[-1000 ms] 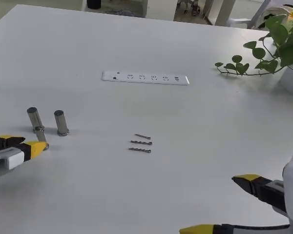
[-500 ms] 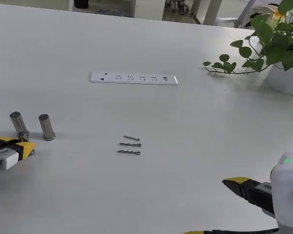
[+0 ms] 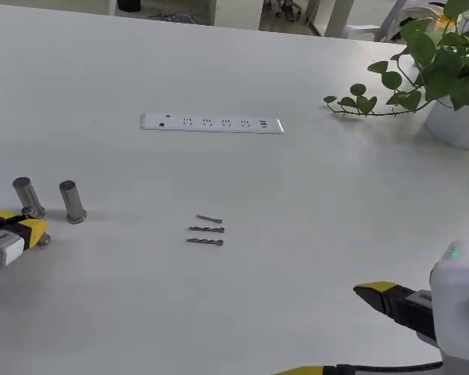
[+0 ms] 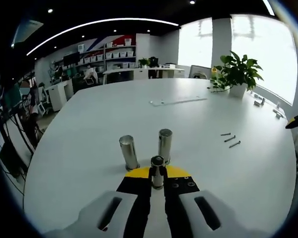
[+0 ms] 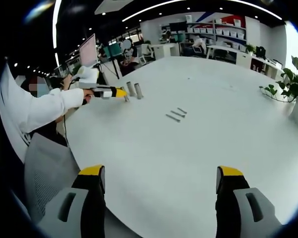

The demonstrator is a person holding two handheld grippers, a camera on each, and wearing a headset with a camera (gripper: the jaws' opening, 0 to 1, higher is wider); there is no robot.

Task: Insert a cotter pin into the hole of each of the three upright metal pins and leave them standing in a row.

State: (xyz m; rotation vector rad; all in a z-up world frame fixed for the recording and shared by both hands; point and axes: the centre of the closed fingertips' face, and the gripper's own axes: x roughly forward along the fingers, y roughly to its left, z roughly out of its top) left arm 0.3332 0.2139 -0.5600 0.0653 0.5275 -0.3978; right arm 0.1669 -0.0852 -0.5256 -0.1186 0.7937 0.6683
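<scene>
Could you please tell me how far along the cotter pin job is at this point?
Nothing looks finished yet: the three cotter pins lie loose on the table, none inserted. In hand: the left gripper is shut on one metal pin, just in front of the two other pins, which stand upright. The right gripper is open and empty. All three insertions and the final row are left.

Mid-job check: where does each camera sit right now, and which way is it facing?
Head view: on the headset, looking forward and down over the table at the cotter pins; left tool at left, right tool bottom right.
Left gripper view: on the left tool, along its jaws shut on a metal pin, towards two upright pins.
Right gripper view: on the right tool, jaws open, facing the left tool and a sleeve.
All share the cotter pins.
</scene>
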